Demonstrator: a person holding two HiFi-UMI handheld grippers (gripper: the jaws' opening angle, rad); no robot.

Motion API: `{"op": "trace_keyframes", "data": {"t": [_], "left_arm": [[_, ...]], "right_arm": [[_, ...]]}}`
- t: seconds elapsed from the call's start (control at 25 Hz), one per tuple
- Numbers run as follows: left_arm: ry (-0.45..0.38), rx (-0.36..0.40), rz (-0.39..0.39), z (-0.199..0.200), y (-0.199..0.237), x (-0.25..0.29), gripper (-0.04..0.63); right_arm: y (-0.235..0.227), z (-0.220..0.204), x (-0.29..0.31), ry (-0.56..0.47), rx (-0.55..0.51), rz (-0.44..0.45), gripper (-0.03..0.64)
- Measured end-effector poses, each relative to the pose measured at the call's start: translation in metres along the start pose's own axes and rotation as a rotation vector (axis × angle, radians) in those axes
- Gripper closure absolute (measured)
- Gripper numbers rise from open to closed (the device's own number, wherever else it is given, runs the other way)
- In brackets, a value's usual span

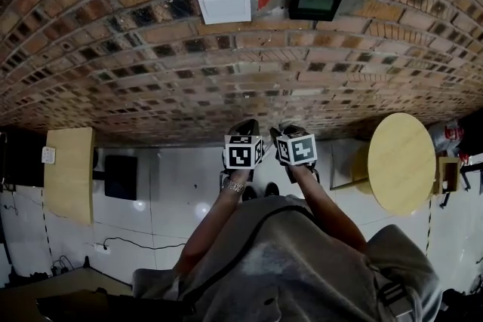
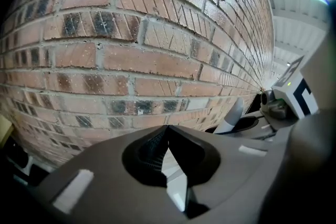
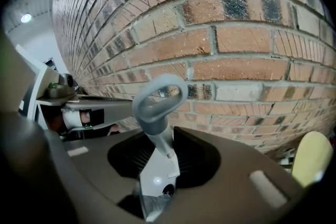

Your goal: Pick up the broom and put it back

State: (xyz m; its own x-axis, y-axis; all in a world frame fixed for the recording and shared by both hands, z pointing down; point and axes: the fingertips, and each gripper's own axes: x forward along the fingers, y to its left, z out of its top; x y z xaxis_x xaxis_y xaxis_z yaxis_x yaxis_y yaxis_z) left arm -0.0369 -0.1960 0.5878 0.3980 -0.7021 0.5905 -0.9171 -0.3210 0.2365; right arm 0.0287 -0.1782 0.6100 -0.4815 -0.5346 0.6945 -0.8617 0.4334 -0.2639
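right tool (image 3: 163,138) is clenched on the broom (image 3: 157,131), its jaws pinching the white stick (image 3: 160,165) just below the grey loop (image 3: 149,117) at the top end. the loop stands clear above the jaws and points up toward the brick wall (image 3: 252,44), which fills the view close ahead. the stick's long axis runs back down through the jaws toward the floor (image 1: 181,185). the brush end shows in no view, so whether it touches the floor cannot be told.

left tool (image 2: 168,128) is closed tip to tip with nothing in it; a pale wedge below the meeting tips is likely floor. it hangs just beside the right tool, on its left, both near the wall in front of the person. from the left tool the loop shows off to the right, apart from its jaws. so the right hand alone carries the broom.

pickup looks done and the return remains. the broom would likely be stood upright against the wall, top end toward the bricks.
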Motion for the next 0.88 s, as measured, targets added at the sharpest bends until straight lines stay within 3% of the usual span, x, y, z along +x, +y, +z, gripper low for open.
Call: {"op": "trace_keyframes", "data": {"t": [0.16, 0.36, 0.6, 0.88], "left_arm": [[-0.001, -0.005, -0.002, -0.002, 0.001, -0.003, 0.595], [-0.007, -0.026, 0.02, -0.007, 0.011, -0.012, 0.595], [-0.005, -0.075, 0.073, -0.019, 0.031, -0.024, 0.595], [0.026, -0.106, 0.115, -0.04, 0.037, -0.031, 0.595]], "right_arm": [[-0.009, -0.006, 0.005, 0.016, -0.02, -0.025, 0.512], [-0.045, -0.04, 0.019, 0.083, 0.048, -0.074, 0.512], [-0.086, -0.069, 0.079, 0.186, 0.101, -0.133, 0.512], [-0.112, -0.076, 0.147, 0.243, 0.051, -0.156, 0.515]]}}
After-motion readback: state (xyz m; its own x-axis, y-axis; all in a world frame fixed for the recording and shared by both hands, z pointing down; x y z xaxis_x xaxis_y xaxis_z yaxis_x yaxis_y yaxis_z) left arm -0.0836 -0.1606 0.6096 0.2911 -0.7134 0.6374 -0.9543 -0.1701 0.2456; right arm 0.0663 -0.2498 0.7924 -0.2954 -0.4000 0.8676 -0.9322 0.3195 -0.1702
